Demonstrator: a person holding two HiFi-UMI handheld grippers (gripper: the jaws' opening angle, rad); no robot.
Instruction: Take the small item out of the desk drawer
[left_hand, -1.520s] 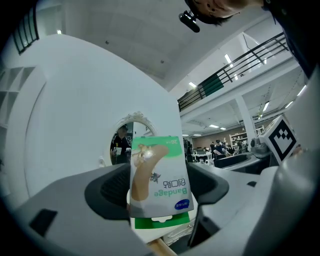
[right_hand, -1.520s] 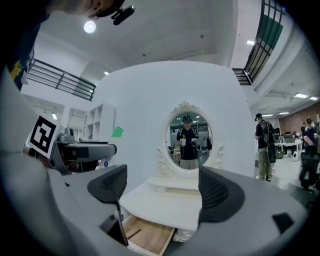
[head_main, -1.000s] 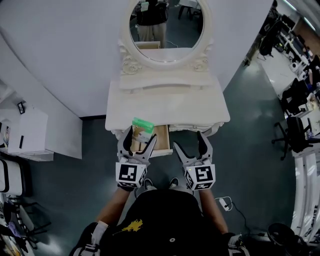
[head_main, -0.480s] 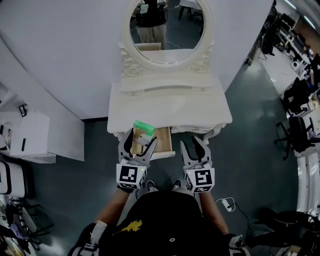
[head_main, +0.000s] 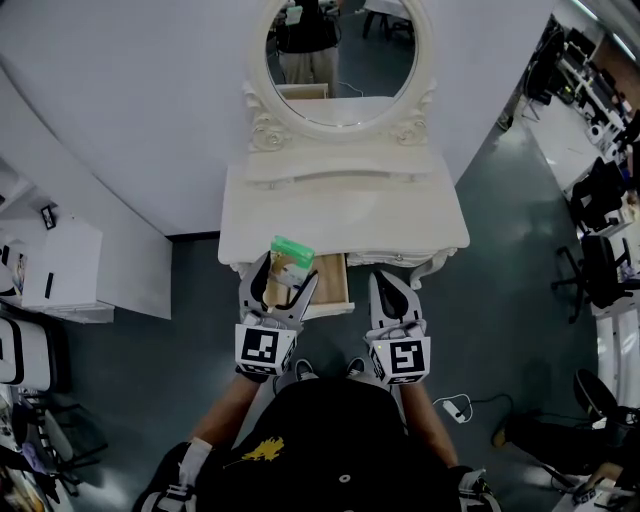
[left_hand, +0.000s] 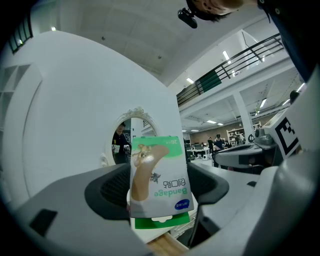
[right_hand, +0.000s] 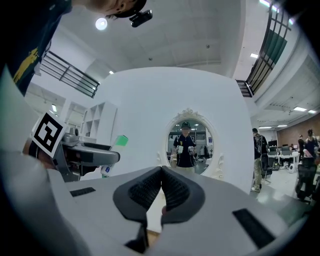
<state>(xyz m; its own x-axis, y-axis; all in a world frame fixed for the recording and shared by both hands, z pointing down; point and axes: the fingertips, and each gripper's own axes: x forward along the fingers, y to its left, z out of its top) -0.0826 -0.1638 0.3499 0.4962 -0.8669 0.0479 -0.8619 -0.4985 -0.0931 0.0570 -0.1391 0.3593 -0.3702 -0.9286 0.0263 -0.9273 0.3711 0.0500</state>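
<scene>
A green and white bandage pack is held above the open wooden drawer at the front of the white dressing desk. My left gripper is shut on it. In the left gripper view the pack stands upright between the two dark pads, print upside down. My right gripper is to the right of the drawer, just in front of the desk edge. Its pads meet with nothing between them. From the right gripper view the pack's green end shows at the left.
An oval mirror with a carved white frame stands at the back of the desk and reflects a person. A white cabinet is on the floor to the left. Office chairs are at the far right.
The right gripper's jaws have gone from wide open to shut and it has moved closer to the desk. The left gripper keeps the pack, now slightly higher over the drawer.
</scene>
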